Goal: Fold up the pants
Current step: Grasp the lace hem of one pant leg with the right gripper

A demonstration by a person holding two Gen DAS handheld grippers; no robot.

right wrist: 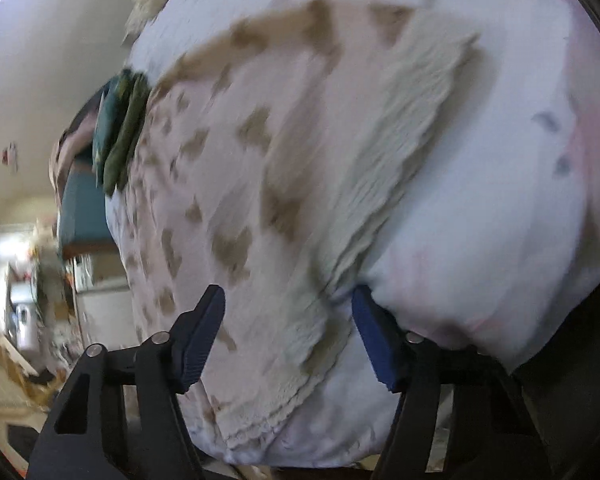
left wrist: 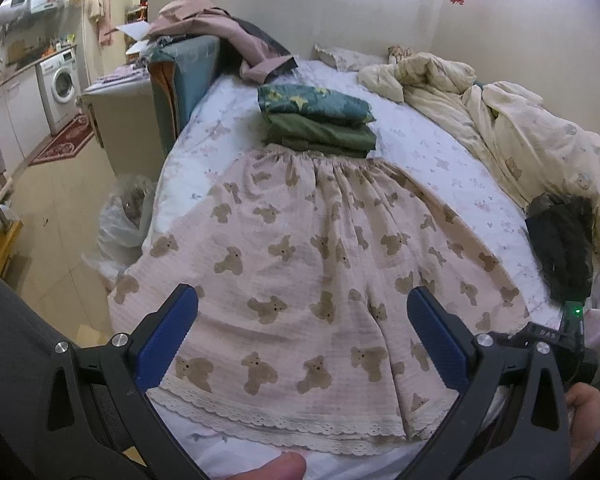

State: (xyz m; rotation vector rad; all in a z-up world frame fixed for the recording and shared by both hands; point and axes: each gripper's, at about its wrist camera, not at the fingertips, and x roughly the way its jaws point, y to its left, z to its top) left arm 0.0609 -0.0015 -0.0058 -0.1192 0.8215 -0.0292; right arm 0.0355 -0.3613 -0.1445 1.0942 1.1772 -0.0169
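Pink pants with brown bears (left wrist: 300, 264) lie flat on the bed, waistband far, lace hems near. My left gripper (left wrist: 302, 312) is open and hovers above the leg hems, holding nothing. In the tilted, blurred right wrist view the same pants (right wrist: 228, 184) fill the frame. My right gripper (right wrist: 288, 308) is open, its jaws on either side of the lace hem (right wrist: 388, 152) near the bed edge; I cannot tell whether they touch the cloth.
A stack of folded green clothes (left wrist: 320, 120) sits just beyond the waistband. A crumpled cream duvet (left wrist: 500, 120) lies at the right with a dark garment (left wrist: 560, 244). The bed's left edge drops to the floor and a plastic bag (left wrist: 124, 216).
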